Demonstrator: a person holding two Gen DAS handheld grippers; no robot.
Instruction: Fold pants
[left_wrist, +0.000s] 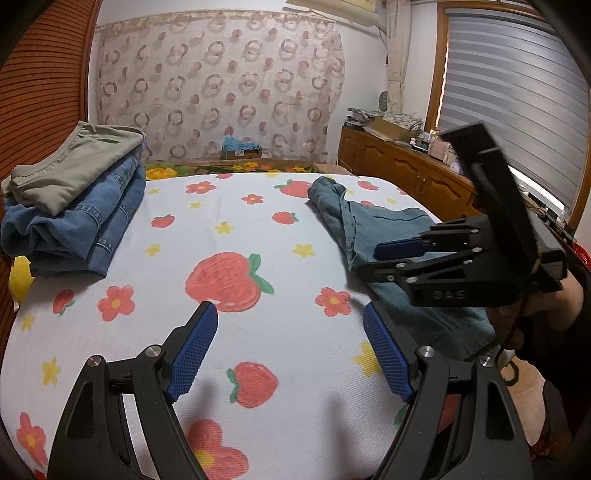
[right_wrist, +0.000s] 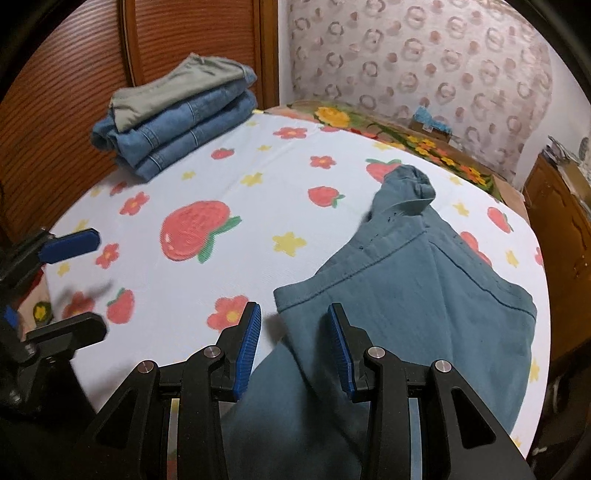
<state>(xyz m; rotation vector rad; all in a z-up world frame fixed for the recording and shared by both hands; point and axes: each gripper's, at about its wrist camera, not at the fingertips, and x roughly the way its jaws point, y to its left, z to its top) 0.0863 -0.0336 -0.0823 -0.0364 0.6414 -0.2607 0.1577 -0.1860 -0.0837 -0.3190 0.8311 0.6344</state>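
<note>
Reaching my right hand-held gripper (right_wrist: 293, 350), jaws parted, over the rumpled teal cotton pants (right_wrist: 424, 280) lying just ahead on the strawberry-print bed sheet (right_wrist: 221, 177); nothing pinched. Left hand-held gripper (left_wrist: 290, 350) hovers spread wide, empty. Next: grip a hem, flatten first.
</note>
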